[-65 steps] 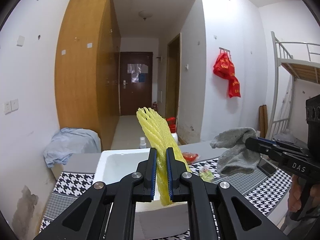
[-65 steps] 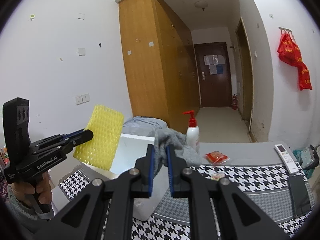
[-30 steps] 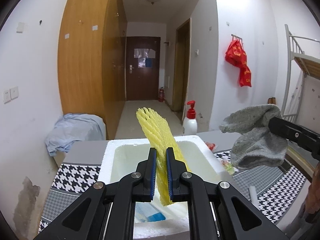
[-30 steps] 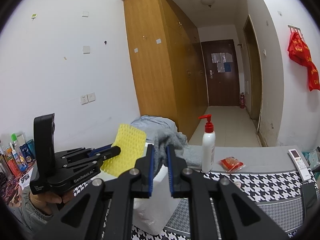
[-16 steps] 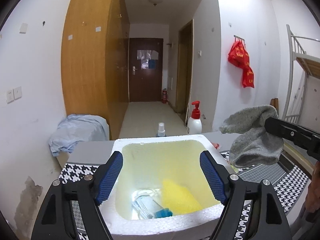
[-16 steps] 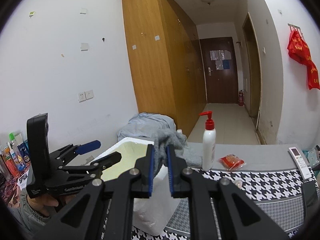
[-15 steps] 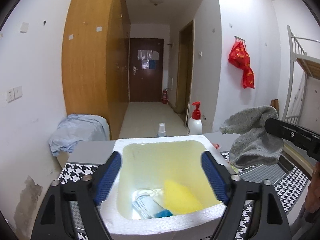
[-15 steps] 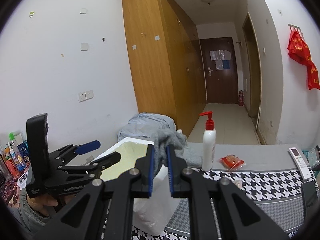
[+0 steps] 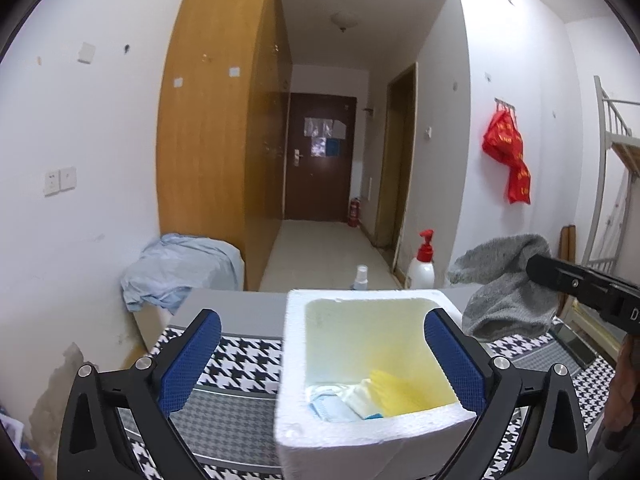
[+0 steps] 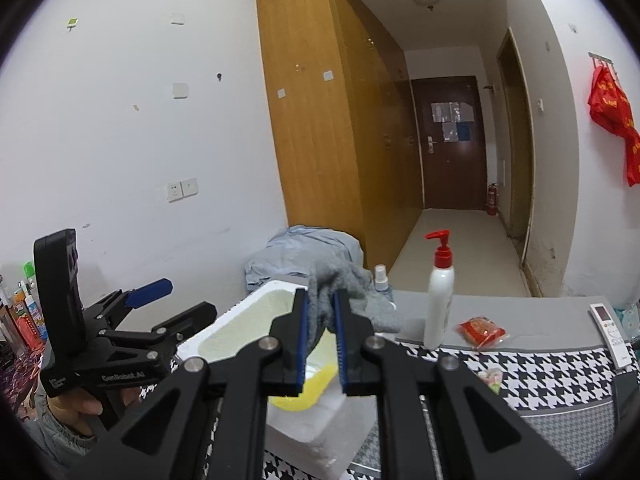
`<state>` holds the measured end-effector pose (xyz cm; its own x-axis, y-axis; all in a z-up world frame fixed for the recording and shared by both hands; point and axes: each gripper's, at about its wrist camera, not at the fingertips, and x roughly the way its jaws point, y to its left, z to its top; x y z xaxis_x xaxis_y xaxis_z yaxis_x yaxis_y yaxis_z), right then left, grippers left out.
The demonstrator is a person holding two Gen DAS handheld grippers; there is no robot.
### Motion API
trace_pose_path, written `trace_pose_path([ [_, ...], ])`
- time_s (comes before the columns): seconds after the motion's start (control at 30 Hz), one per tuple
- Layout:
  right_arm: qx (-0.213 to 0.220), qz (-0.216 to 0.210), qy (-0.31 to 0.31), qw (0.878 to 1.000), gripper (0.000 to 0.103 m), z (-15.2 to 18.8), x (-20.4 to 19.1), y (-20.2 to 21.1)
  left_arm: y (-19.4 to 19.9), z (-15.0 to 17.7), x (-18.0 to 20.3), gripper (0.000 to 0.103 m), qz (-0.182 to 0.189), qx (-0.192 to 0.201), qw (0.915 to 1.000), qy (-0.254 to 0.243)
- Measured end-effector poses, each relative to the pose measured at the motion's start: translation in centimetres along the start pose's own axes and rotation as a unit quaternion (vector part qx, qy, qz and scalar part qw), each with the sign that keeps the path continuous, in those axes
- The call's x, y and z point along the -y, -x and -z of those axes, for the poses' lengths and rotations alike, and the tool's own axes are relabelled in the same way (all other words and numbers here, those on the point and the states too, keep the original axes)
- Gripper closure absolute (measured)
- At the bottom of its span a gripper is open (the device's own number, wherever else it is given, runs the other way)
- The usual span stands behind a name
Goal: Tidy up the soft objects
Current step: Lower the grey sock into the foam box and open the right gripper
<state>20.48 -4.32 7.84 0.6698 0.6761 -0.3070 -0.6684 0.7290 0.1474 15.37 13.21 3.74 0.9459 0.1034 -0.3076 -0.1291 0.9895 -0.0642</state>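
Note:
A white foam box [image 9: 292,360] stands on the houndstooth table. Inside it lie the yellow foam net [image 9: 404,390] and a blue-and-white packet [image 9: 340,400]. My left gripper [image 9: 320,344] is open and empty, held above the box's front left. My right gripper [image 10: 320,312] is shut on a grey sock [image 10: 340,284] and holds it above the box's right edge [image 10: 248,312]. The sock also shows in the left wrist view [image 9: 508,284], hanging to the right of the box. The left gripper also shows in the right wrist view [image 10: 172,300].
A white pump bottle [image 10: 438,300], a small spray bottle [image 10: 381,278], a red snack packet [image 10: 480,330] and a remote [image 10: 610,326] sit on the table behind and right. A blue cloth heap [image 9: 180,268] lies at the far left. A bunk bed [image 9: 616,200] stands right.
My left gripper opened and dropped the yellow foam net into the box, then shifted left. My right gripper with the sock moved closer to the box.

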Motion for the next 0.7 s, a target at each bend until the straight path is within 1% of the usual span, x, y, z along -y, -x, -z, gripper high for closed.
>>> trace_pose_path([
  [0.2,-0.008,-0.007,0.005,1.000,0.088,-0.1,-0.9,-1.1,0.6,0.2,-0.9,0.001,-0.016,0.006,0.9999,0.000],
  [0.4,-0.022,-0.017,0.003,1.000,0.088,0.1,-1.6,-2.3,1.4,0.5,-1.9,0.001,-0.021,0.007,0.9997,0.000],
  [0.53,-0.026,-0.024,0.003,0.999,0.088,0.1,-2.2,-3.1,1.9,0.6,-2.6,0.001,-0.028,0.007,0.9996,0.006],
  [0.7,-0.043,-0.034,0.000,0.998,0.088,0.3,-2.9,-4.6,2.3,0.8,-3.5,0.001,-0.033,0.008,0.9993,0.016],
])
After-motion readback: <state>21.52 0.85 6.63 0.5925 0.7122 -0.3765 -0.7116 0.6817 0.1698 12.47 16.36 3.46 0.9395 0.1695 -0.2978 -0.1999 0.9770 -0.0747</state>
